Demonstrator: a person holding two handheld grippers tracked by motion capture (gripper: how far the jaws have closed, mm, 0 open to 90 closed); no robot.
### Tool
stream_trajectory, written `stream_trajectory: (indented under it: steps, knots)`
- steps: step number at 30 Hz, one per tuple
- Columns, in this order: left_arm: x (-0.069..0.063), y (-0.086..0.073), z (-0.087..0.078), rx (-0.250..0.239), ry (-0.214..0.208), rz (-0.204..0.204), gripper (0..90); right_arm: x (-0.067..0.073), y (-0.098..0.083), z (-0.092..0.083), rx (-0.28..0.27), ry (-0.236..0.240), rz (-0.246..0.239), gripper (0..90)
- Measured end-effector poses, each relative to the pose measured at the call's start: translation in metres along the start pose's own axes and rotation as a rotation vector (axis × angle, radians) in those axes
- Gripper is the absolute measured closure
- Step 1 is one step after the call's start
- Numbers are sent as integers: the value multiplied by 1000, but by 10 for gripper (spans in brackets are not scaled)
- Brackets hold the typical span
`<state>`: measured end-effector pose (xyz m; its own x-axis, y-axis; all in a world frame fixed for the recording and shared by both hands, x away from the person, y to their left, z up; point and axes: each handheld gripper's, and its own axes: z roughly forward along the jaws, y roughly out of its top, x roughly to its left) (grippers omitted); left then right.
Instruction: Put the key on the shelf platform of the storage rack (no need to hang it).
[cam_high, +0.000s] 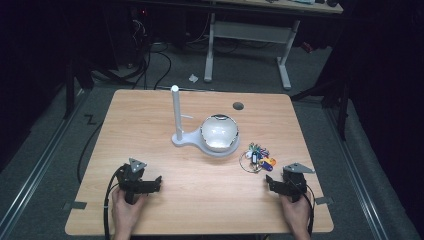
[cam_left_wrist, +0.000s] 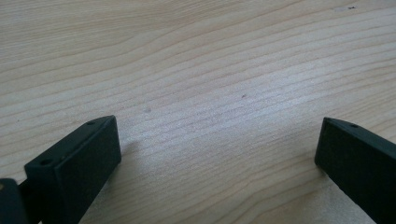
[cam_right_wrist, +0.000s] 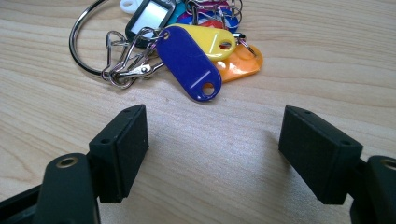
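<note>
A bunch of coloured key tags (cam_high: 259, 156) on a metal ring lies on the wooden table (cam_high: 150, 115), right of centre. In the right gripper view a blue tag (cam_right_wrist: 189, 63) lies on top of a yellow one (cam_right_wrist: 212, 39) and an orange one (cam_right_wrist: 245, 63), beside the ring (cam_right_wrist: 74, 44). My right gripper (cam_right_wrist: 215, 116) rests open just short of the bunch, nothing between its jaws; from above the right gripper (cam_high: 270, 182) sits near the front right edge. My left gripper (cam_high: 157, 182) lies at the front left, and its jaws (cam_left_wrist: 215, 126) stand wide open over bare wood.
A white stand with an upright post (cam_high: 176, 112) holds a shiny bowl (cam_high: 219, 132) at the table's middle. A small dark hole (cam_high: 238, 106) sits near the far edge. Cables and another table's legs (cam_high: 285, 65) lie on the floor beyond.
</note>
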<state>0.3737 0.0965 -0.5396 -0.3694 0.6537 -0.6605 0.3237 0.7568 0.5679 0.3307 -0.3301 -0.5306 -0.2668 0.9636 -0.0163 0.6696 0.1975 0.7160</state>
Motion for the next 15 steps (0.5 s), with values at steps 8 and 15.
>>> stream_trajectory:
  steps: [8,15]
  knots:
    - [0,0,0,1,-2,3,5,0,0,0,1,2,-4,238]
    - [0,0,0,2,-3,4,5,1,1,1,5,6,-7,216]
